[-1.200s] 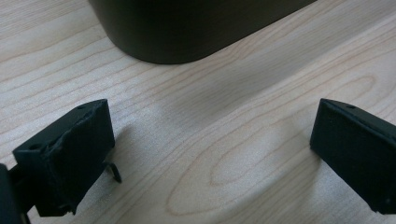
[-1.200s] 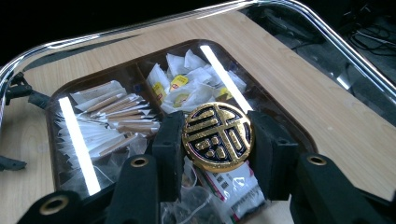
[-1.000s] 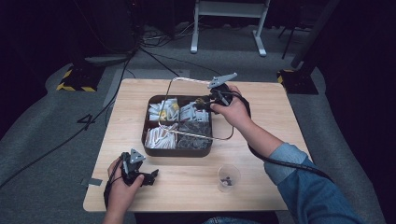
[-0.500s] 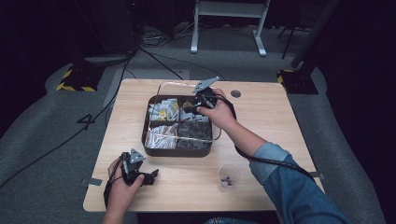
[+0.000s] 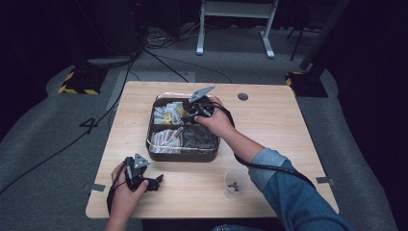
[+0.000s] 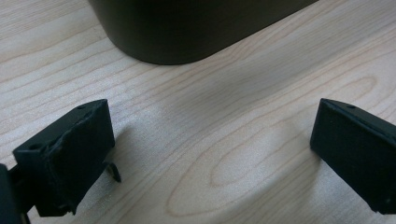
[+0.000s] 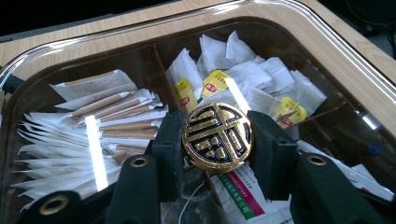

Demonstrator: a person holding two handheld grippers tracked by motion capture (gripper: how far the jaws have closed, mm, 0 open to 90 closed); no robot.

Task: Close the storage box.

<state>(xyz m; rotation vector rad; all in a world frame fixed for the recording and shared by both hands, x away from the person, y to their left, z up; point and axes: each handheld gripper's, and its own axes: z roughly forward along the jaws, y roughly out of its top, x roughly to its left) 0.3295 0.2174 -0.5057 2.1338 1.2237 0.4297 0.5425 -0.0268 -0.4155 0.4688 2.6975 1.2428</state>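
Note:
A dark compartmented box stands mid-table, with white and yellow tea bags and paper sachets inside. Its clear lid lies over the box, and light streaks run across it. My right gripper is shut on the lid's round gold knob, one jaw on each side. My left gripper rests on the table near the front left, in front of the box. Its jaws are wide open over bare wood, and the box's dark corner is just ahead.
A clear plastic cup with something small and dark inside stands at the table's front right, beside the right forearm. A round hole sits in the tabletop at the back right. Cables and a stand are on the floor beyond.
My right gripper has carried the lid leftward from the box's right side to over the box. The left gripper has stayed still.

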